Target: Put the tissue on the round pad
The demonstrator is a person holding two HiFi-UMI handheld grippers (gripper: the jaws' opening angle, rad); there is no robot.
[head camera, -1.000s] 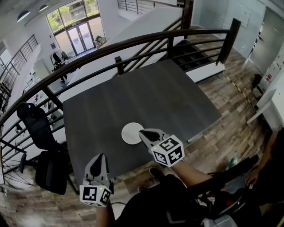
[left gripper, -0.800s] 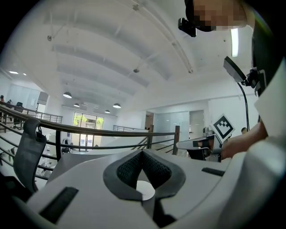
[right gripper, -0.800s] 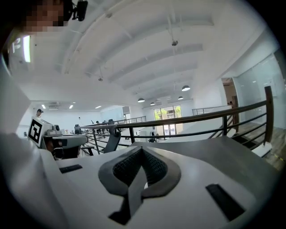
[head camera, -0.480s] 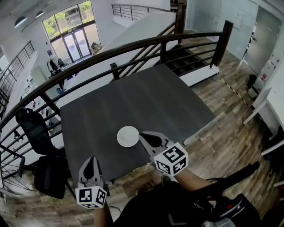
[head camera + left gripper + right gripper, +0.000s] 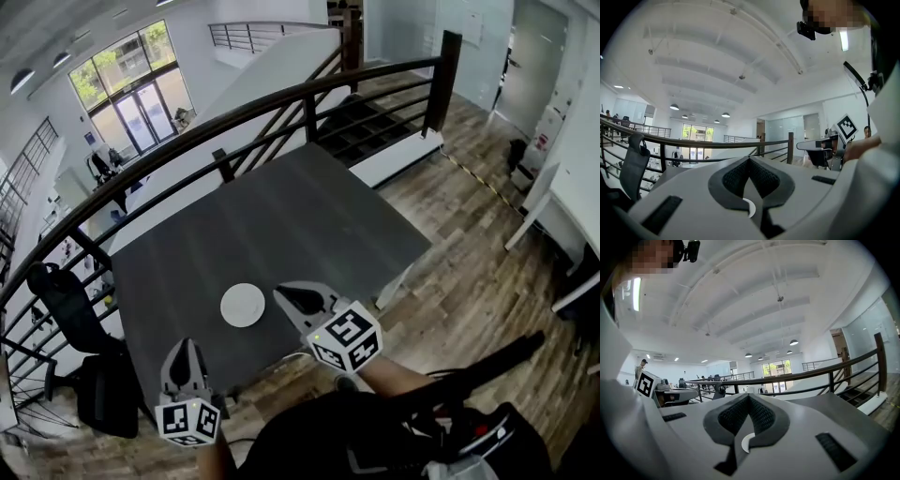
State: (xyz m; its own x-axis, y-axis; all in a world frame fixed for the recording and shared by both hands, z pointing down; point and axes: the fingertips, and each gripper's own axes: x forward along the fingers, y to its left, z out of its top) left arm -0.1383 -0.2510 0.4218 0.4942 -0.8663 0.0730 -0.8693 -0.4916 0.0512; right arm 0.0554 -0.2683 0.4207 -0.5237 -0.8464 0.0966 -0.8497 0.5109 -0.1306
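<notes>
Fingers (image 5: 733, 176) of the left gripper (image 5: 185, 347) and right gripper (image 5: 281, 292) are clenched together near the round pad (image 5: 243, 305).

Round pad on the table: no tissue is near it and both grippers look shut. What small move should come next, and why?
Probably look around for the tissue first. The table carries only the round pad, and the left gripper and right gripper are both shut on nothing, so there is nothing to place yet.
</notes>
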